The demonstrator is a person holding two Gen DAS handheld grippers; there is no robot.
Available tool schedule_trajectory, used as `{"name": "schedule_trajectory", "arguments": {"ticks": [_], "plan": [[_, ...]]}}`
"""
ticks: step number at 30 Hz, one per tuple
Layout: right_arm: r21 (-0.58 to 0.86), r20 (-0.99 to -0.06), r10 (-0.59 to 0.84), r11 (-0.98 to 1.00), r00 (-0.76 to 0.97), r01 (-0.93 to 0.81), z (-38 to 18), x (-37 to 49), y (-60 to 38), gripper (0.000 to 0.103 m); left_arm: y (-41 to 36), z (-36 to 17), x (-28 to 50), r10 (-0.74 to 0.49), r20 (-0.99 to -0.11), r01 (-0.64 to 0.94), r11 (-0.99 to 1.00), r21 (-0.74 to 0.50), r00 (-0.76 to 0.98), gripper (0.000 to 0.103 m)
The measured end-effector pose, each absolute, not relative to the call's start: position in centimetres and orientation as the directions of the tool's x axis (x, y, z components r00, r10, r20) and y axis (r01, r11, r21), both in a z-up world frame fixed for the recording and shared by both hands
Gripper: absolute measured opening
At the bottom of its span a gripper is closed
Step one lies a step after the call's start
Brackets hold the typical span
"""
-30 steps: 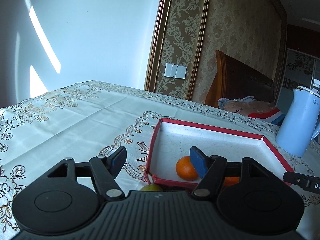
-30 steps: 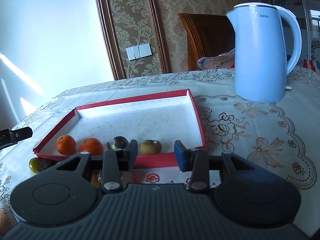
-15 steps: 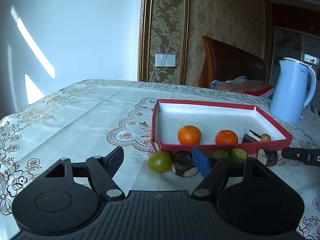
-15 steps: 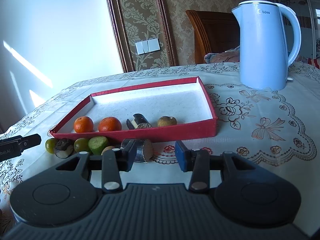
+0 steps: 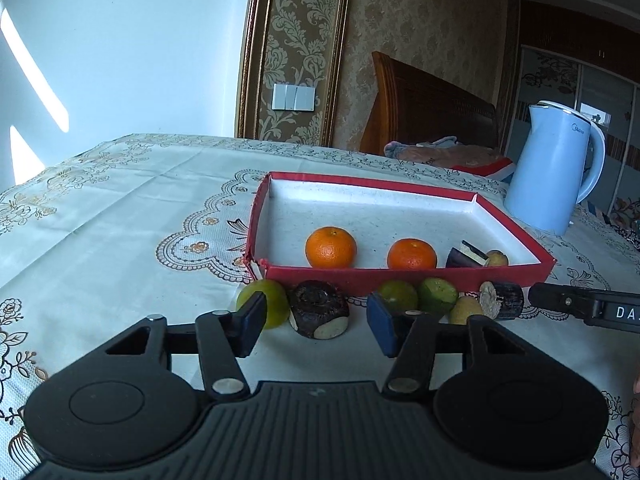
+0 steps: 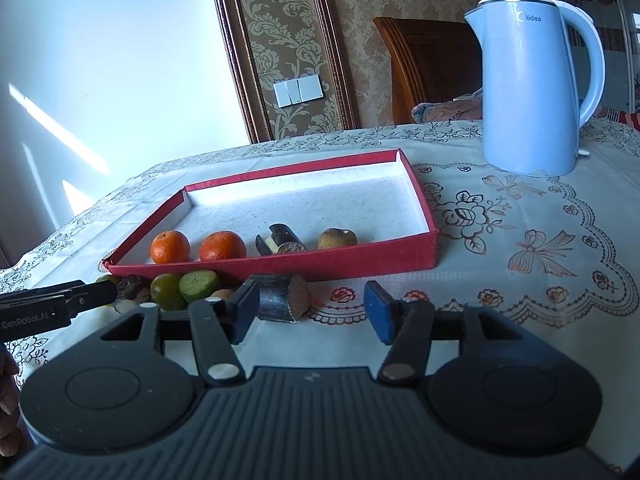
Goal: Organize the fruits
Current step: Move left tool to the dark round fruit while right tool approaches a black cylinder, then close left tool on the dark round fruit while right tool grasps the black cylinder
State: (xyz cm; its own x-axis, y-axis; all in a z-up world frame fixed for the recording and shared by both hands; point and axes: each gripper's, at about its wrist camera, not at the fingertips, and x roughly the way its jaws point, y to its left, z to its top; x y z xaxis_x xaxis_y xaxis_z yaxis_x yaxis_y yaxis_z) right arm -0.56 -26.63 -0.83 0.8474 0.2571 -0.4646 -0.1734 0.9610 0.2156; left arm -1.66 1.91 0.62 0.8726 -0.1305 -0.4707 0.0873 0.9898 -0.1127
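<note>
1. Tablecloth [image 5: 120,216], floral, covers the whole table; blue kettle [image 6: 532,92] stands beyond the tray.
2. Red tray [image 5: 400,280] holds two oranges [image 5: 331,247], a dark piece and a small brown fruit.
3. Left gripper [image 5: 316,322]: jaws closing, nothing gripped; dark cut fruit [image 5: 318,308] lies between them.
4. Right gripper [image 6: 310,312]: jaws opening, empty; dark cylinder piece [image 6: 282,298] sits just beside the left pad.
5. Green fruits [image 6: 198,284] line the tray's near wall.

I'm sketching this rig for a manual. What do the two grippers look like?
Both match: the left gripper and right gripper have ribbed black plastic bodies, two round black discs, black linkage arms with silver rivets, and blue pads. White lettering marks each side.
</note>
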Motion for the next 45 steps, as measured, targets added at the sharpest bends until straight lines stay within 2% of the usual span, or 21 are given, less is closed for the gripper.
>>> {"name": "schedule_trajectory", "arguments": {"ticks": [2, 8, 13, 17, 19, 27, 29, 32, 41, 44, 45], "plan": [[0.217, -0.459, 0.259, 0.960, 0.850, -0.175, -0.8, -0.6, -26.6, 0.062, 2.0, 0.5, -1.5, -0.137, -0.480, 0.091, 0.989, -0.117, 0.867, 0.043], [0.223, -0.465, 0.267, 0.958, 0.844, -0.180, -0.9, -0.5, -26.7, 0.062, 1.0, 0.2, -1.4, -0.143, -0.498, 0.112, 0.990, -0.090, 0.855, 0.043], [0.226, -0.464, 0.272, 0.956, 0.843, -0.184, -0.9, -0.5, -26.7, 0.062, 1.0, -0.5, 0.1, -0.143, -0.567, 0.093, 0.989, -0.118, 0.811, 0.043], [0.228, -0.467, 0.276, 0.956, 0.840, -0.187, -0.9, -0.5, -26.7, 0.062, 1.4, -0.6, 1.2, -0.132, -0.570, 0.058, 0.988, -0.146, 0.811, 0.040], [0.227, -0.466, 0.274, 0.956, 0.841, -0.186, -0.9, -0.5, -26.7, 0.067, 0.9, -0.6, 1.7, -0.106, -0.574, 0.046, 0.992, -0.118, 0.812, 0.040], [0.185, -0.470, 0.261, 0.963, 0.843, -0.195, -0.6, -0.7, -25.9, 0.067, -0.1, -0.4, 2.7, -0.057, -0.586, 0.014, 0.997, -0.077, 0.808, 0.040], [0.176, -0.477, 0.266, 0.963, 0.838, -0.206, -0.6, -0.5, -25.4, 0.066, -0.3, -0.4, 2.8, -0.046, -0.587, 0.007, 0.998, -0.069, 0.808, 0.040], [0.153, -0.497, 0.259, 0.966, 0.828, -0.210, -0.6, 0.1, -24.7, 0.057, -0.6, -0.4, 3.0, -0.026, -0.590, -0.010, 0.998, -0.057, 0.807, 0.039], [0.114, -0.546, 0.229, 0.973, 0.806, -0.200, -0.8, 1.5, -22.8, 0.056, -1.6, -0.4, 3.1, 0.023, -0.591, -0.035, 0.999, -0.008, 0.806, 0.038], [0.111, -0.565, 0.218, 0.976, 0.796, -0.189, -1.0, 2.0, -22.5, 0.049, -1.7, -0.4, 3.2, 0.029, -0.593, -0.041, 0.999, -0.006, 0.804, 0.038], [0.111, -0.565, 0.215, 0.976, 0.797, -0.185, -1.1, 2.0, -22.5, 0.049, -1.8, -0.4, 3.2, 0.031, -0.593, -0.041, 0.999, -0.005, 0.804, 0.038]]}}
